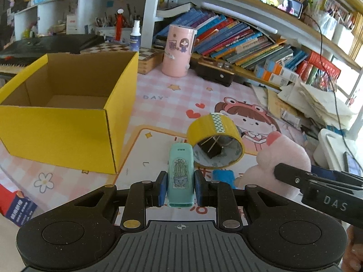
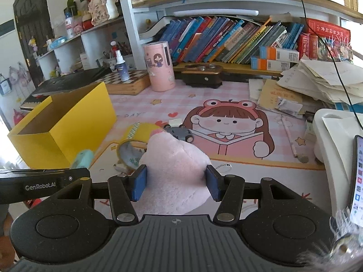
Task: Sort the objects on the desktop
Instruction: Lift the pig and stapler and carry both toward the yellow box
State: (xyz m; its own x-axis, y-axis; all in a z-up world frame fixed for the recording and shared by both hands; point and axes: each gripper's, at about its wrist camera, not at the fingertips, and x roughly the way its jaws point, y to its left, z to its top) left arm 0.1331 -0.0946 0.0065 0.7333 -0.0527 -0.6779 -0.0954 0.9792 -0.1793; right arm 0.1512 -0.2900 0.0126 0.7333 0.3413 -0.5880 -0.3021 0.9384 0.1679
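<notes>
Gripping a mint-green plastic stapler-shaped case with a cactus sticker (image 1: 180,174), your left gripper (image 1: 180,189) has both blue pads pressed on its sides. Your right gripper (image 2: 176,183) is clamped wide around a pink plush toy (image 2: 174,170). The open yellow cardboard box (image 1: 68,122) sits near the pink checked desk mat's (image 1: 158,90) left edge. The yellow tape roll (image 1: 215,140) stands mid-mat, a black binder clip (image 1: 209,148) inside it, with a small grey toy car (image 2: 180,133) just beyond.
</notes>
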